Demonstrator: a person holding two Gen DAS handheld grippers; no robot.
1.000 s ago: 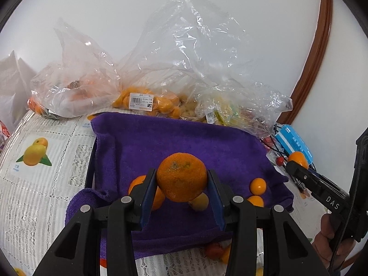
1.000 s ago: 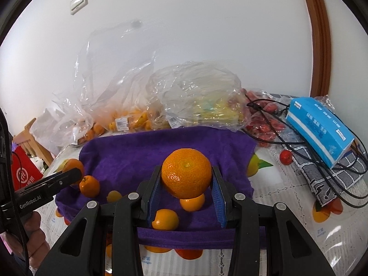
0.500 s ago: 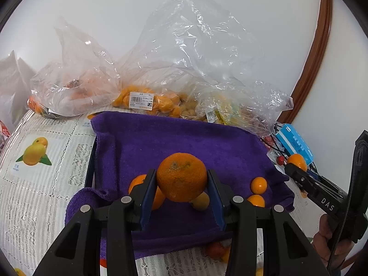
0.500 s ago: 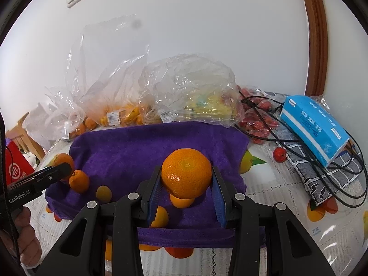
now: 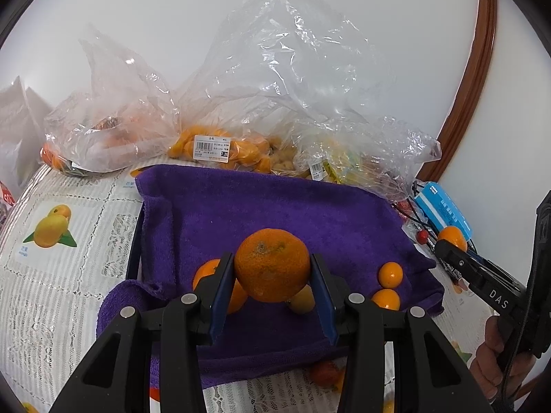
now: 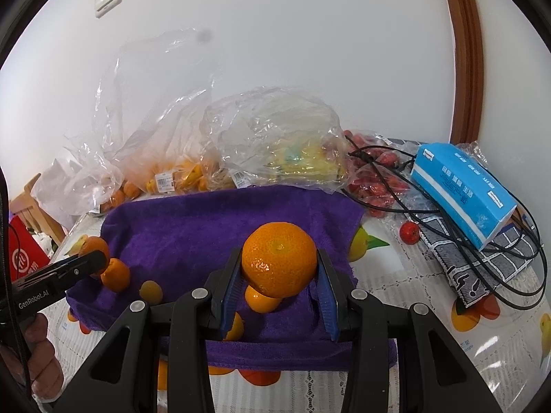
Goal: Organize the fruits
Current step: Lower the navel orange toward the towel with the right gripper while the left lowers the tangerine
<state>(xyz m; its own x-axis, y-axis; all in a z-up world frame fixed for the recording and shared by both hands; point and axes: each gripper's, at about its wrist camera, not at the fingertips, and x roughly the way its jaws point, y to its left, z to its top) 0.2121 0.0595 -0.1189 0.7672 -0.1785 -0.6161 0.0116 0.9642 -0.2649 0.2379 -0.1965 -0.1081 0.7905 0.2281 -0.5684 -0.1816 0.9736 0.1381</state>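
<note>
Orange fruit, purple towel

My blue pads flank an orange mandarin; white lace tablecloth shows printed yellow fruit.

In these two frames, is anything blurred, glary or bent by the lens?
Left wrist view: sharp; white glare streaks on the crinkled clear plastic bags; the brown wooden door frame bows with fisheye. Right wrist view: also sharp; a small dark smudge sits high on the tall clear bag; the round orange mandarin shows soft, even light.
</note>
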